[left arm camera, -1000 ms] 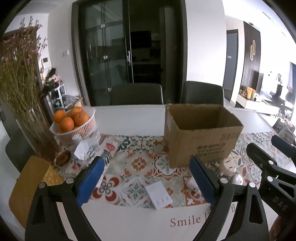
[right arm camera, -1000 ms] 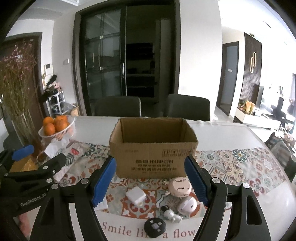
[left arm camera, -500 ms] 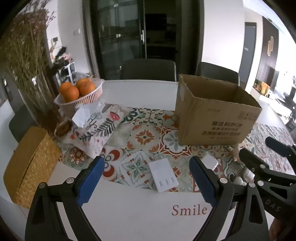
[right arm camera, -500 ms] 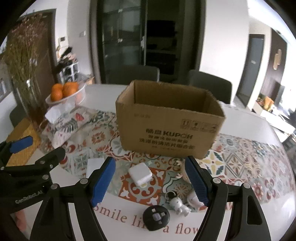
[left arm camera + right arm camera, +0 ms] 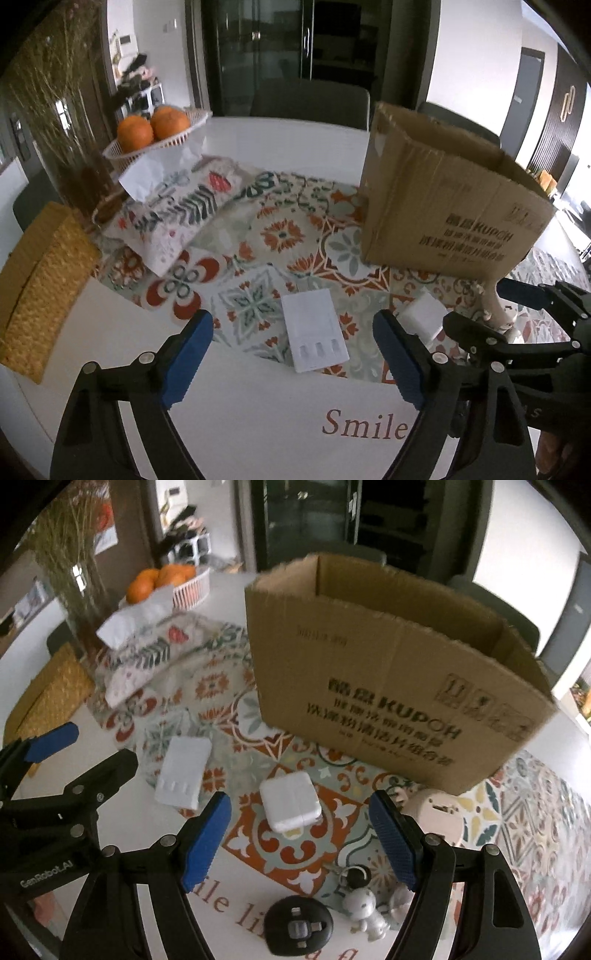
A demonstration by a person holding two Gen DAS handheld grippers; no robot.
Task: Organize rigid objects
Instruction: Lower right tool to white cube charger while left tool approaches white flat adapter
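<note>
Left tongs [image 5: 291,354] closing, nothing gripped; right tongs [image 5: 299,840] wide, empty.

Right claw [image 5: 299,843] agape over white charger [image 5: 290,805]; cardboard box [image 5: 388,686] behind.

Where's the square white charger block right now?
In the right wrist view, the square white charger block lies on the patterned mat, just ahead of the open right gripper, in front of the cardboard box.

Dim daylight, motion blur, fisheye vignette
</note>
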